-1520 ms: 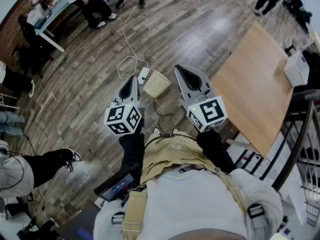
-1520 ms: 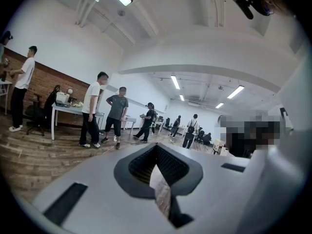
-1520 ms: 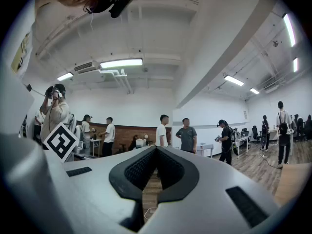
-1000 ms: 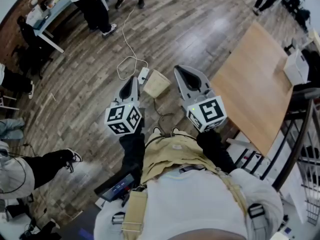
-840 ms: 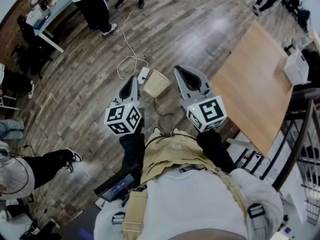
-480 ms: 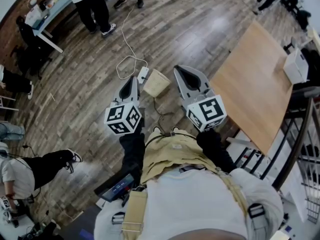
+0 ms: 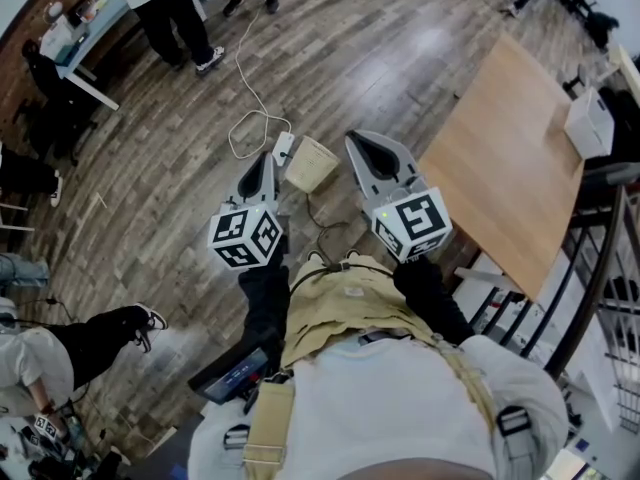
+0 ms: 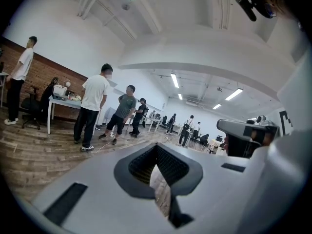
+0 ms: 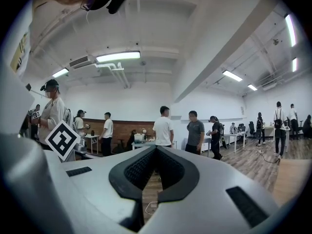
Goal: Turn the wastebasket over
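My left gripper (image 7: 264,160) and right gripper (image 7: 366,146) are both pinched shut and empty; that small beige tapered wastebasket (image 7: 312,165) looks light and thin-walled, so I'd grab its rim.

Bright ceiling strips (image 9: 118,56) light evenly (floor (image 7: 400,58) glares), with heavy fisheye bending at edges.

The wastebasket (image 7: 312,164) is sitting on the floor (image 7: 180,168), showing between the left gripper (image 7: 266,160) and the right gripper (image 7: 358,143), with the surface (image 7: 505,158) lying to its right.
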